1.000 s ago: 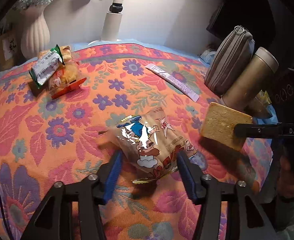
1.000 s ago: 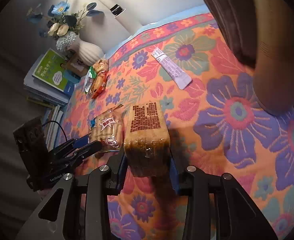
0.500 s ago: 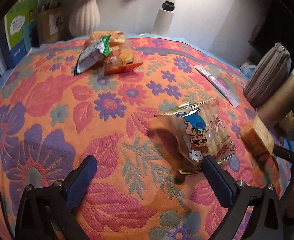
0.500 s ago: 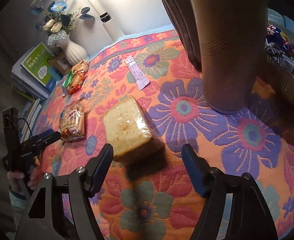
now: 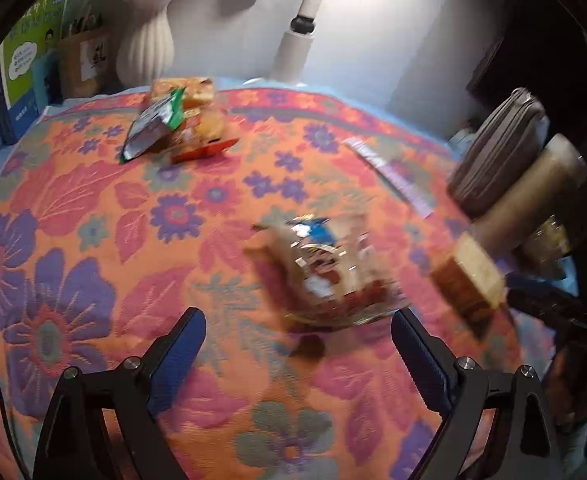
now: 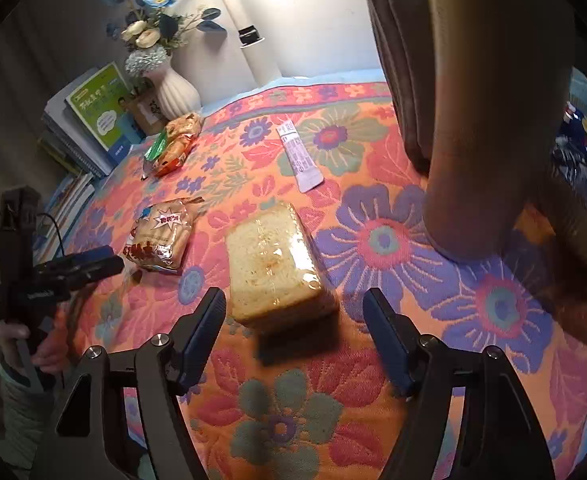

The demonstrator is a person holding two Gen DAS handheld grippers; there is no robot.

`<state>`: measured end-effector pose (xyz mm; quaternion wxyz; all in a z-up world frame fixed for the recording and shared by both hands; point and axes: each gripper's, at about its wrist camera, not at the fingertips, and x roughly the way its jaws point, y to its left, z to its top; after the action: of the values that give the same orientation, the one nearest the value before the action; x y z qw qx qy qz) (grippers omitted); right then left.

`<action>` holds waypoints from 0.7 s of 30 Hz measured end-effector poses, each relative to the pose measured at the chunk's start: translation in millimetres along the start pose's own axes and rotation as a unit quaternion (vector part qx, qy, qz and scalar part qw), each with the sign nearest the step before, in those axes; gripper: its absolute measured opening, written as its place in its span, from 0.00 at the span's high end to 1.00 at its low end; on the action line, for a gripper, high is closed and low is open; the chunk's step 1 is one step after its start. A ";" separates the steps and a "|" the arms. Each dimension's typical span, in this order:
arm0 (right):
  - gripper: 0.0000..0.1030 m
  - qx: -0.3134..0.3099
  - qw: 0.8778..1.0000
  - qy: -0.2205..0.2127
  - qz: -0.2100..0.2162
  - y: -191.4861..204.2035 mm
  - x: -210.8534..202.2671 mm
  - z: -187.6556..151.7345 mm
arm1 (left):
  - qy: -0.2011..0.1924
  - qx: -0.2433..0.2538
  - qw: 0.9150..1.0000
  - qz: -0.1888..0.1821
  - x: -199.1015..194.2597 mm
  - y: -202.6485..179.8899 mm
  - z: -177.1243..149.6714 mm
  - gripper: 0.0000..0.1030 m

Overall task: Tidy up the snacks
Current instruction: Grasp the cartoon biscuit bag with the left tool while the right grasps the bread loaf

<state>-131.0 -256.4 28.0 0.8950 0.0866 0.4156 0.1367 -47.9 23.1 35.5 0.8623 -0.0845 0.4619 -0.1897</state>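
Note:
A clear snack bag with a cartoon print (image 5: 329, 268) lies on the flowered cloth (image 5: 93, 216), blurred, just ahead of my left gripper (image 5: 295, 320). The left jaws stand wide and are closing; the pads do not touch the bag. A wrapped block of sliced bread (image 6: 273, 264) lies flat on the cloth ahead of my right gripper (image 6: 293, 298), whose jaws are opening clear of it. The right wrist view shows the cartoon bag (image 6: 159, 240) left of the bread. A pile of snack packets (image 5: 181, 124) sits at the far side.
A white ribbed vase (image 5: 145, 48), books (image 6: 93, 112) and a lamp post (image 5: 301, 36) stand at the back. A long white sachet (image 6: 299, 156) lies mid-cloth. A grey pouch (image 5: 497, 152) and tan flask (image 6: 489, 120) crowd the right, with more wrapped snacks (image 6: 581, 156) beyond.
Both grippers have let go: the left dropped the cartoon bag, the right the bread, and both packs now lie on the cloth. Both pairs of jaws spread wide and both wrists rolled.

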 end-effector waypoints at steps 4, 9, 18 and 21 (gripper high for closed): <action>0.20 -0.027 1.000 0.001 -0.007 6.0 14.5 5.9 | 0.001 0.019 1.000 0.006 20.9 -33.7 16.1 0.10; 0.20 -0.055 0.998 0.019 -0.037 11.9 40.0 8.4 | 0.012 0.033 0.997 0.064 61.2 -52.0 23.2 0.15; 0.26 -0.092 0.993 0.023 -0.071 23.8 57.2 5.8 | -0.014 0.048 0.995 0.089 66.8 -53.4 14.3 0.38; 0.45 -0.096 0.993 0.022 -0.067 25.0 55.7 4.5 | -0.021 0.045 0.996 0.072 63.3 -54.0 12.6 0.41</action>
<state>-97.5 -215.2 -2.6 0.8971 -0.0306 0.4248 0.1180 -19.2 -52.3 11.4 0.8860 -0.0163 0.4397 -0.1460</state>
